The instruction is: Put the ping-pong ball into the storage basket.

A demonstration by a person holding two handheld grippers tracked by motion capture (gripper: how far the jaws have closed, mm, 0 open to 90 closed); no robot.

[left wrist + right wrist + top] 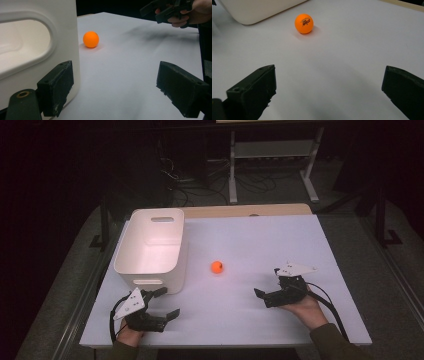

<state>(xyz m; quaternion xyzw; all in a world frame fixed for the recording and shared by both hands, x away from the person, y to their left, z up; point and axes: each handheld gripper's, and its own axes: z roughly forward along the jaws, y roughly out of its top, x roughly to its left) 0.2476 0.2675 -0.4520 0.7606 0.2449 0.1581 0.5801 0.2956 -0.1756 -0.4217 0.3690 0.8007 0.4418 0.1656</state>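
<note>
Orange ball (217, 267), 1, on table (280, 240), 1 white bin (152, 251), 2 hand-held grippers wide apart

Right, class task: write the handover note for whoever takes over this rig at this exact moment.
Left claw: open, holding nothing, low over the table beside the white bin's near end.
Right claw: open, holding nothing, at the near right, pointing toward the orange ball.
The ball sits on the white table just right of the bin, touching neither claw. The bin looks empty.
Done: nothing yet.
Left: probably grip the ball, likely with the right claw, and drop it into the bin.
</note>
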